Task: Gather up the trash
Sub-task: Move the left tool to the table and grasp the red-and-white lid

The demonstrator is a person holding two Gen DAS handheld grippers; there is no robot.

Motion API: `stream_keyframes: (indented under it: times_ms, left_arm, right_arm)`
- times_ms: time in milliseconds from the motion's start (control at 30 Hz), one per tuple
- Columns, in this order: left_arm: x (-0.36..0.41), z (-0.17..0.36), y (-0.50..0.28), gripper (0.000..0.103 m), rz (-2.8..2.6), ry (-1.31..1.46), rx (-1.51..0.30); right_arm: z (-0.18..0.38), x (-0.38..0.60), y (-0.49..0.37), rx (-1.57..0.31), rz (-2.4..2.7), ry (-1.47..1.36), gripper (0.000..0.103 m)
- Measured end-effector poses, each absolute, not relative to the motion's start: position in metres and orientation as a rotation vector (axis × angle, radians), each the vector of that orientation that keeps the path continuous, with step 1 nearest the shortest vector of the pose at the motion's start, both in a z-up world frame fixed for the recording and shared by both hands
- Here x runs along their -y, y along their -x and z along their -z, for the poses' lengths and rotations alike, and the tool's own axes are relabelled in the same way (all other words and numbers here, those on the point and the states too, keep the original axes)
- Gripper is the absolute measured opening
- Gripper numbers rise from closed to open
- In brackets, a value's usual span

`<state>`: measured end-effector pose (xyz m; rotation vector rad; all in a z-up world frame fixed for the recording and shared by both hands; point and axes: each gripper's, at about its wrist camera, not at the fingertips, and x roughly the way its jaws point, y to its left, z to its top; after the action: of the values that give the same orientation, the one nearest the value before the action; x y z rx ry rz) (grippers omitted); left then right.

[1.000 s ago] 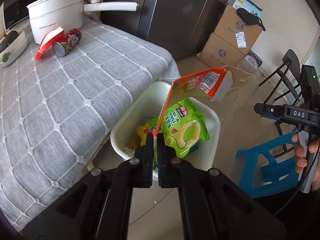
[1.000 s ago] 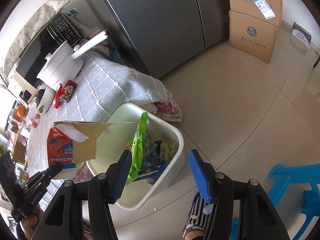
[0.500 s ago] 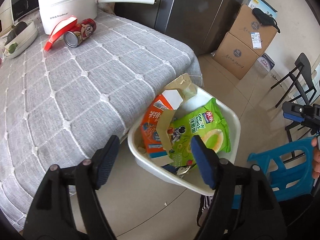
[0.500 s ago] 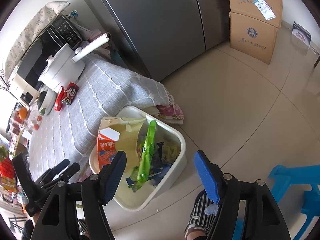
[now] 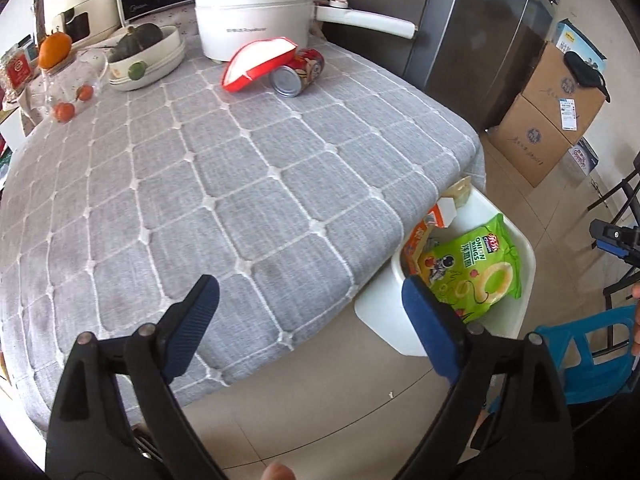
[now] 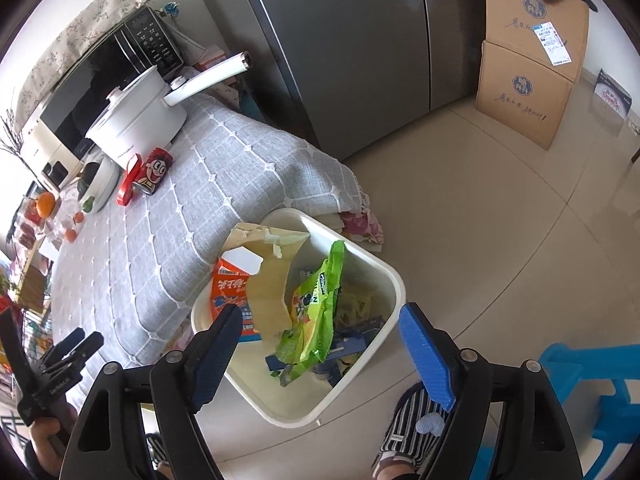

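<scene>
You are holding the left gripper [image 5: 308,320] with its jaws spread wide and nothing between them, hovering over the near edge of the tabletop [image 5: 248,184]; your right gripper [image 6: 320,344] is gaping just as wide and carrying nothing, poised above the white bin [image 6: 384,276] on the floor. Inside the bin the orange carton [image 6: 232,292], the green snack bag [image 6: 316,304] and smaller wrappers are already lying, so part of the collecting looks done. Out at 12 o'clock from the left gripper, the red can [image 5: 300,72] and the red-and-white wrapper [image 5: 256,62] are lying on the cloth, touching each other, just in front of the white pot [image 5: 256,12]; those two seem to be what is left.
</scene>
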<state>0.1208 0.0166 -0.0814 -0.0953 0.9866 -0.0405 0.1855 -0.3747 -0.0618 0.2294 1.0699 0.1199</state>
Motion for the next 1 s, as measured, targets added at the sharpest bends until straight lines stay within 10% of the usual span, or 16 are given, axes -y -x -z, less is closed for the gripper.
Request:
stream_keyframes:
  times_ms: [1000]
  left_arm:
    - [-0.126,0.083,-0.226,0.102,-0.022,-0.191,-0.843]
  right_arm:
    - [0.053,0.175,-0.297,-0.995,-0.287,-0.025,0.085]
